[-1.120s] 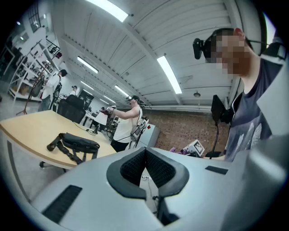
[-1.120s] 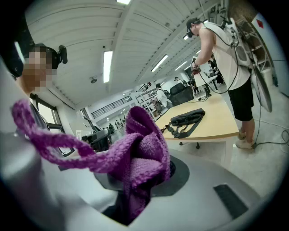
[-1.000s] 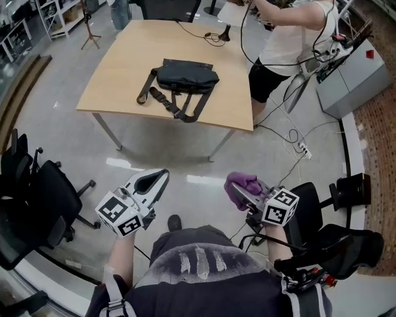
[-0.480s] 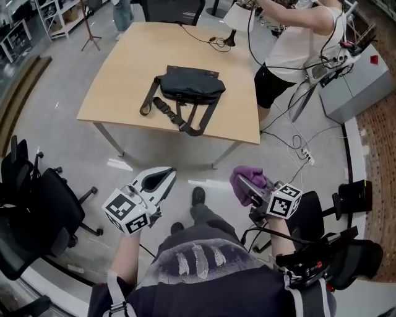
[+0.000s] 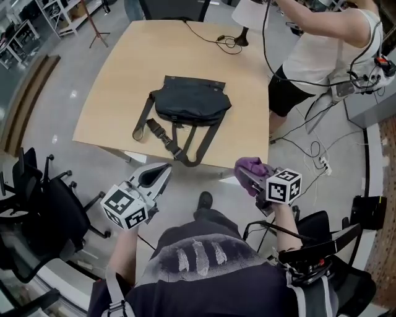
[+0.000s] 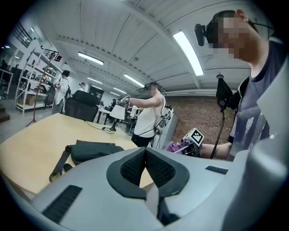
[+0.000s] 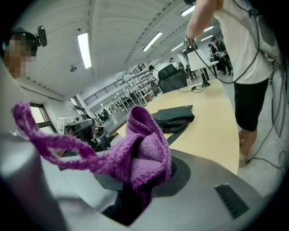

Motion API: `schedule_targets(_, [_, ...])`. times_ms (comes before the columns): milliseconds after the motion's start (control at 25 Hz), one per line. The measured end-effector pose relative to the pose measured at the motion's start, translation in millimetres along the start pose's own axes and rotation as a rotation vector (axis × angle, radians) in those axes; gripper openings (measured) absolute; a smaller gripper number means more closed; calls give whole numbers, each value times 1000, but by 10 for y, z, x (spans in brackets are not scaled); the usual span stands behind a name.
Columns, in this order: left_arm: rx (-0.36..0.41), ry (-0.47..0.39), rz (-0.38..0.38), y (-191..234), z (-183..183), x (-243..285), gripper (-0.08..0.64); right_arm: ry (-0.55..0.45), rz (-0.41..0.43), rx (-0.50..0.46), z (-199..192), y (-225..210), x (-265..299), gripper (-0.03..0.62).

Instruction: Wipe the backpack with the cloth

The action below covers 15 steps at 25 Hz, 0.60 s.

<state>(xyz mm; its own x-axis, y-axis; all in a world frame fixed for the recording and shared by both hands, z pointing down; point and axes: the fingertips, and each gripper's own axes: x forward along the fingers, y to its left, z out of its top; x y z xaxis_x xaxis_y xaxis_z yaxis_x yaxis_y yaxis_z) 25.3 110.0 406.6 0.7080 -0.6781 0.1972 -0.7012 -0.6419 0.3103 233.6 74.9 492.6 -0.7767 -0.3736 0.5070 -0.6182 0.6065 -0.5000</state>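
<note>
A dark backpack point(image 5: 189, 101) lies flat on a wooden table point(image 5: 124, 74), its straps trailing toward the near edge; it also shows in the left gripper view point(image 6: 92, 151) and the right gripper view point(image 7: 174, 117). My right gripper point(image 5: 246, 175) is shut on a purple cloth point(image 5: 250, 166), which bunches up between the jaws point(image 7: 142, 151). It hangs just off the table's near right corner. My left gripper point(image 5: 162, 174) hovers by the table's near edge, jaws shut with nothing in them point(image 6: 145, 155).
A person in a white top point(image 5: 322, 49) stands at the table's far right with cables. A lamp point(image 5: 246, 15) and its cord sit at the table's far edge. Black office chairs point(image 5: 43, 204) stand left; another chair point(image 5: 328, 241) is at my right.
I have walked toward the table; the backpack and table now sit nearer and lower in the head view. Both grippers have come up to the table's near edge, the cloth held throughout.
</note>
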Motion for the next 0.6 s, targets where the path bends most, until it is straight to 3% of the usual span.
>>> schedule_targets(120, [-5,19,47,267,86,360,6,-30,-55,-48,529,-517,141,101])
schedule_targets(320, [-19,44,112,711,213,661,7,-89,-122,-43,1201,-1051,509,101])
schedule_targets(600, [-21,89,126,1533,274,914,7,-42,-344,-127,1741,-1719,1243,101])
